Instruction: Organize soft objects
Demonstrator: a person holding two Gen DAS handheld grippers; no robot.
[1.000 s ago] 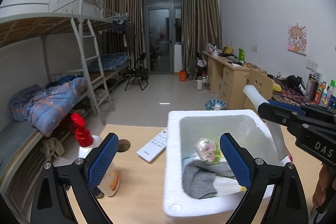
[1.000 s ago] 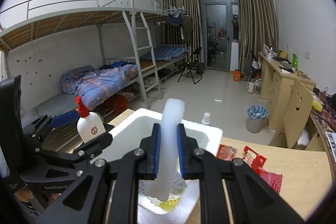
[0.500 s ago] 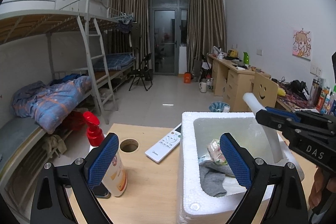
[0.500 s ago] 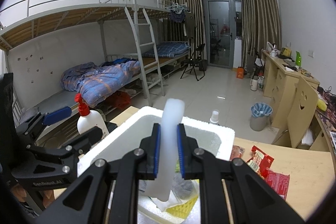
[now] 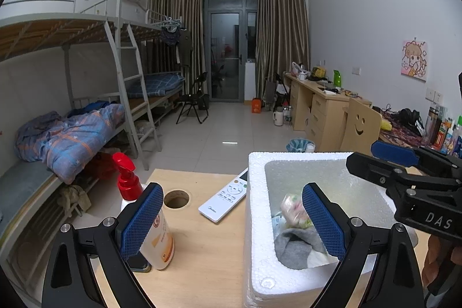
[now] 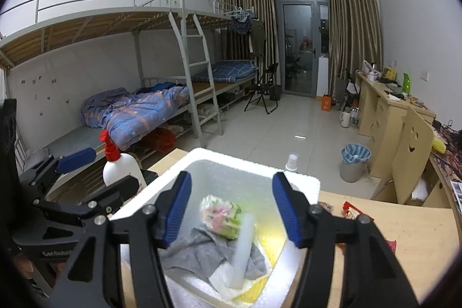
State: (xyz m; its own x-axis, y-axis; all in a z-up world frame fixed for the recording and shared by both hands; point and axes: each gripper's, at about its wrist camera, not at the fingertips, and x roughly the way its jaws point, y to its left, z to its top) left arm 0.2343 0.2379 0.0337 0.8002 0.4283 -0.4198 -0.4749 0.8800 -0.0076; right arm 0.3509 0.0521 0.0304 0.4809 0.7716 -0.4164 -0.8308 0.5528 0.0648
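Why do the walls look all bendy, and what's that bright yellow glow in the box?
Both wrist views use fisheye lenses, so the bunk bed and walls curve near the dark round edges. In the right wrist view, the glow is glare washing out the yellow sheet in the foam box; the room is dim.
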